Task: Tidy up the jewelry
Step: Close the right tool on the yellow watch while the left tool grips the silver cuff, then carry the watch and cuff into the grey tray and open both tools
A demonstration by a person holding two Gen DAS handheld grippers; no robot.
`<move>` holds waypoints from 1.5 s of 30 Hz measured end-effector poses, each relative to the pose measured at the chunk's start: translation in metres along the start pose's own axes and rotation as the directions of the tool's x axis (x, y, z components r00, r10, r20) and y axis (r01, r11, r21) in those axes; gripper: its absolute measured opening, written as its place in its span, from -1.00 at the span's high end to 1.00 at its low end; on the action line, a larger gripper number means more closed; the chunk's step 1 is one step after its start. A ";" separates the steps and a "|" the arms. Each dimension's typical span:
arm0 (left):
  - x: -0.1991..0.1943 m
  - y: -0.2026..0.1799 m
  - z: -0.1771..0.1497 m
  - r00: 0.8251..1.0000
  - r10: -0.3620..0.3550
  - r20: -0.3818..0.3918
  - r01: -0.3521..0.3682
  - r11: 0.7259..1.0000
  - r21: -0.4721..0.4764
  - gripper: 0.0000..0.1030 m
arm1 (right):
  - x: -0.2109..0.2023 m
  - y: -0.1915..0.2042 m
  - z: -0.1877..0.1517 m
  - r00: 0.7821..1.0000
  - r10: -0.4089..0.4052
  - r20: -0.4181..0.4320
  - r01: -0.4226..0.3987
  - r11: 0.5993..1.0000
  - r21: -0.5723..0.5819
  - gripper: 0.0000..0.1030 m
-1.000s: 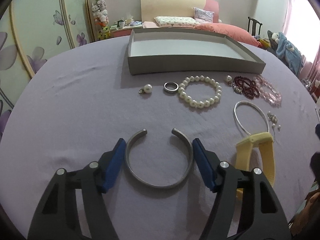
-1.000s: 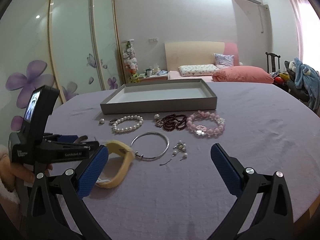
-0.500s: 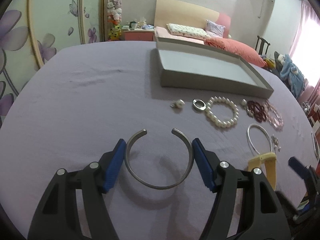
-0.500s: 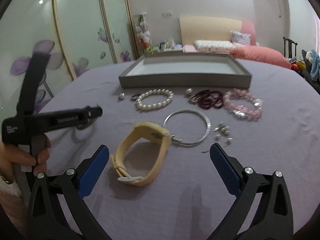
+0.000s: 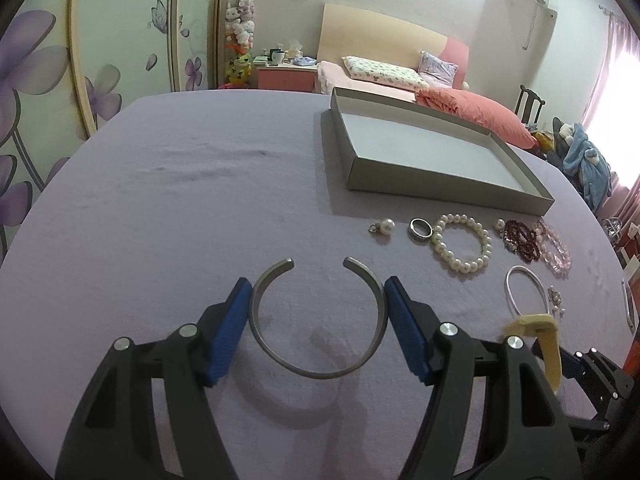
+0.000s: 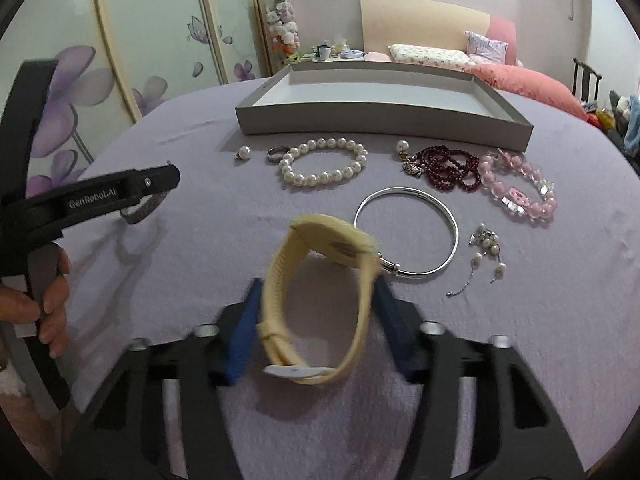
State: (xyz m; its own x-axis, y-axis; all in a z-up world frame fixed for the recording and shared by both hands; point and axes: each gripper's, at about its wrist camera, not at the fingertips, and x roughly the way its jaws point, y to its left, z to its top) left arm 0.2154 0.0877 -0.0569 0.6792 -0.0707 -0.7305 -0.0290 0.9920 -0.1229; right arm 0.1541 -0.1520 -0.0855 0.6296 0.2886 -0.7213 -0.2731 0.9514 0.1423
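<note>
Before the tray (image 6: 384,124), the right gripper (image 6: 316,320) has just been closing around the watch (image 6: 320,292), pads touching; left gripper (image 5: 318,318) clamps the cuff (image 5: 320,320), both ready for traying.

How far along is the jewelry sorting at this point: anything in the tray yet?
Nothing is in the grey tray yet. In hand: the left gripper grips the open metal cuff; the right gripper has just been closing around the yellow watch. Left on the cloth: pearl bracelet, ring, silver bangle, bead bracelets, earrings.

Bedroom: bed (image 5: 404,76), floral wardrobe doors (image 5: 120,40), perhaps window (image 5: 624,80).
</note>
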 end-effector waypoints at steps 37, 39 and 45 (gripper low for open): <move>-0.014 -0.090 0.092 0.962 -0.071 0.264 0.047 0.994 0.097 -0.28 | -0.053 -0.107 0.144 0.890 -0.104 0.444 0.140 0.989 -0.049 0.27; -0.009 -0.096 0.102 0.960 -0.079 0.269 0.052 0.993 0.105 -0.28 | -0.049 -0.106 0.150 0.886 -0.101 0.453 0.142 0.988 -0.056 0.27; 0.020 -0.113 0.135 0.954 -0.090 0.286 0.057 0.991 0.122 -0.28 | -0.017 -0.111 0.172 0.897 -0.095 0.433 0.135 0.989 -0.061 0.26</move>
State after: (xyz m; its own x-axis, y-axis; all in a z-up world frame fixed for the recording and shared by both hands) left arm 0.3310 -0.0113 0.0325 0.8605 -0.1270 -0.4934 0.0998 0.9917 -0.0812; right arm 0.2990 -0.2439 0.0281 0.9051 0.2146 -0.3670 -0.2299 0.9732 0.0021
